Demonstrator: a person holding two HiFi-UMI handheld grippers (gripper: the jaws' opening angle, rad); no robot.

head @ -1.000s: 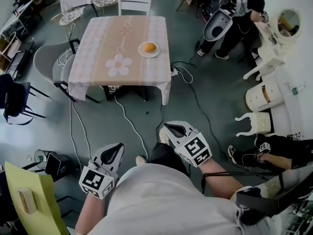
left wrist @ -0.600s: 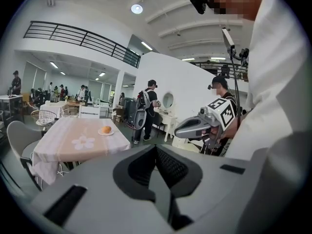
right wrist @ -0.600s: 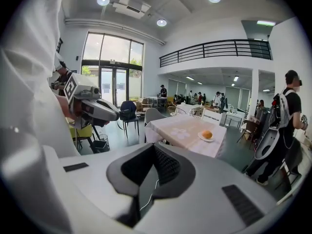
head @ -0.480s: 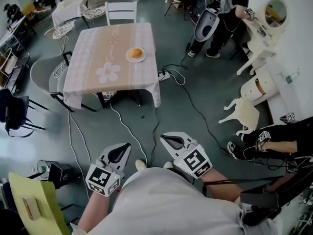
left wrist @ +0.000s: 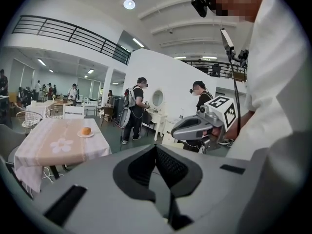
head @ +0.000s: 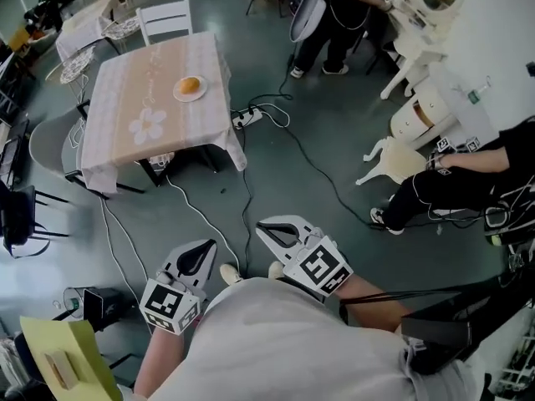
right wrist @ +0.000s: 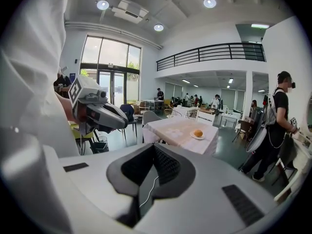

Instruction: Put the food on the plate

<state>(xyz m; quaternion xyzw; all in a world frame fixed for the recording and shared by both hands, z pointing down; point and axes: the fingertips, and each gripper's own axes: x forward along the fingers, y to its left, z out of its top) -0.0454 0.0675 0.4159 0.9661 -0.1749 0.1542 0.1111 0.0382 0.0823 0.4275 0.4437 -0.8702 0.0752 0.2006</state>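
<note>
- Standing well back from the table (head: 113, 98), I hold my left gripper (head: 206, 246) and right gripper (head: 262, 227) with jaws closed and empty.
- Roundish orange food (head: 190, 84) sits on the white plate (head: 179, 95) near the table's right edge; I cannot make out a long axis or heading.

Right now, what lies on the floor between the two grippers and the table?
In the head view, grey floor with a white cable and a black cable running from the table toward the left gripper and right gripper.
</note>
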